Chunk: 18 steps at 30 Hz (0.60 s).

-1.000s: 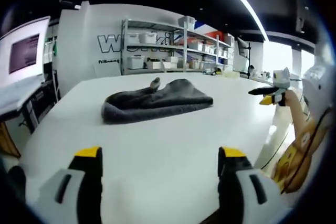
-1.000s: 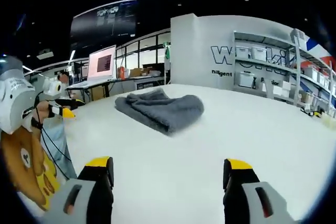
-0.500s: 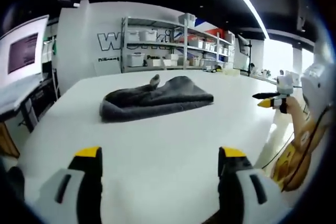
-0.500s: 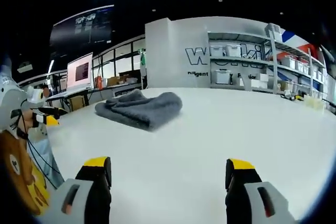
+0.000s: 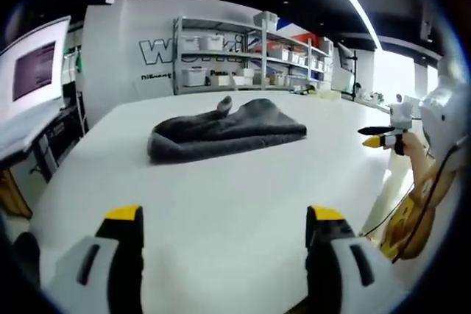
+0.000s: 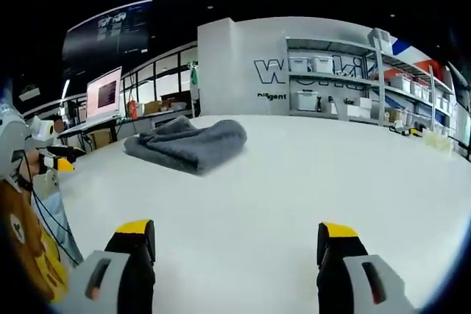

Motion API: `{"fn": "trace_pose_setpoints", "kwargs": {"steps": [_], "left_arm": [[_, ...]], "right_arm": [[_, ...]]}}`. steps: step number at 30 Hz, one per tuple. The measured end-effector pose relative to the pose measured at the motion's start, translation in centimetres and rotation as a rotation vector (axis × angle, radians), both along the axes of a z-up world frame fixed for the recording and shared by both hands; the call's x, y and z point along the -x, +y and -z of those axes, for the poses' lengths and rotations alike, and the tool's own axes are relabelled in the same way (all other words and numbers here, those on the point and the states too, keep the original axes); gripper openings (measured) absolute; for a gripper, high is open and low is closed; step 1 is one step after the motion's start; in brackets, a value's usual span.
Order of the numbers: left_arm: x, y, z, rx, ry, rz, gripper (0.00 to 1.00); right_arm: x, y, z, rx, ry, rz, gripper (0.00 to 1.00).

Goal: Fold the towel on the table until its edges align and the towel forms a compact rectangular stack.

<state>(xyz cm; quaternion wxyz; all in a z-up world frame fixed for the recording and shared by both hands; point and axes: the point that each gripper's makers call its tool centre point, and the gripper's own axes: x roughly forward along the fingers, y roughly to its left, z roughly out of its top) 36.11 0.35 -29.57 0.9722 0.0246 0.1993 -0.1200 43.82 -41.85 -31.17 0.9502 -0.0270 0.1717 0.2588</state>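
The grey towel [image 5: 224,127] lies folded in a loose stack on the white table [image 5: 221,204], well ahead of both tools. Left gripper [image 5: 224,237]: jaws spread, holding nothing. Right gripper [image 6: 237,244]: jaws spread, holding nothing, above the bare tabletop

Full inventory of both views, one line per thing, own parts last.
towel: 1, dark grey, loosely folded in a lumpy heap on the table, away from both grippers.
table: 1, white, large, under the towel.
shelving: 1 run, grey metal, holding white bins, against the back wall.
monitor: 1, lit screen, on a desk beyond the table.
ceiling light strip: 1, white, overhead.
left gripper: 1, black jaws with yellow tips, spread apart over bare table.
right gripper: 1, black jaws with yellow tips, spread apart over bare table.
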Motion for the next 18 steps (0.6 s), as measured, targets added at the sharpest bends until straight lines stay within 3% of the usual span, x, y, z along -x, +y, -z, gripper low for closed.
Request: {"fn": "trace_pose_setpoints", "kwargs": {"steps": [9, 14, 18], "left_arm": [[-0.8, 0.5, -0.4, -0.043, 0.022, 0.023, 0.92], [-2.6, -1.0, -3.5, -0.072, -0.022, 0.168, 0.89], [-4.9, -1.7, -5.4, -0.139, -0.012, 0.255, 0.88]], "right_arm": [[0.3, 1.4, -0.6, 0.023, 0.003, -0.041, 0.96], [0.3, 1.5, -0.1, 0.022, 0.014, -0.048, 0.95], [0.4, 1.6, -0.2, 0.008, 0.01, -0.052, 0.95]]}}
